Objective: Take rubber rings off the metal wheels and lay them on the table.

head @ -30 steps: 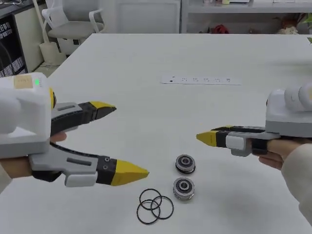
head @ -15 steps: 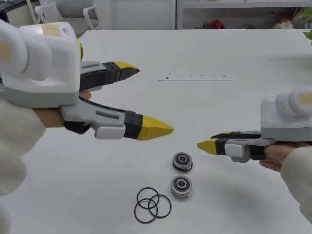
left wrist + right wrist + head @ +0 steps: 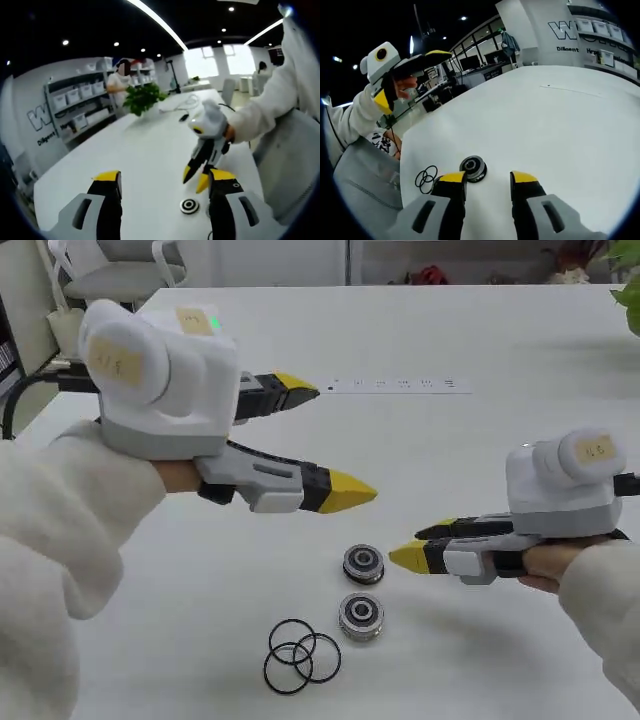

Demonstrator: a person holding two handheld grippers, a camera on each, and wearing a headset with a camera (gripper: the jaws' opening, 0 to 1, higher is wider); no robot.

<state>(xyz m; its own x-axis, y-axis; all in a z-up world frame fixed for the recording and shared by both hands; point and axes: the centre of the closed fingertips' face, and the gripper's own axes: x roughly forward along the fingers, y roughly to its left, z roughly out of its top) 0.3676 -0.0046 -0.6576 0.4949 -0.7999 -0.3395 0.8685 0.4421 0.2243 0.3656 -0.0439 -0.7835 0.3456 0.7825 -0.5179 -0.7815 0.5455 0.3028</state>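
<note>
Two metal wheels lie flat on the white table [image 3: 480, 440], one [image 3: 363, 564] just behind the other [image 3: 360, 615]. Each has a dark band round its rim. Three loose black rubber rings [image 3: 300, 655] overlap on the table to the left of the nearer wheel. My left gripper [image 3: 335, 440] hangs above and left of the wheels, jaws wide apart and holding nothing. My right gripper [image 3: 412, 546] is low and just right of the far wheel, its tips a small gap apart and holding nothing. The right gripper view has a wheel [image 3: 473, 168] beyond my left jaw and the rings [image 3: 426, 178] further left.
A white power strip [image 3: 390, 385] lies flat further back on the table. An office chair [image 3: 100, 280] stands beyond the far left corner. A cable [image 3: 30, 390] runs along the left edge. A potted plant [image 3: 142, 97] stands on the table's far end.
My left gripper has risen and moved right over the table, still open. The right gripper has stayed close to the far wheel. The head camera has tilted down slightly.
</note>
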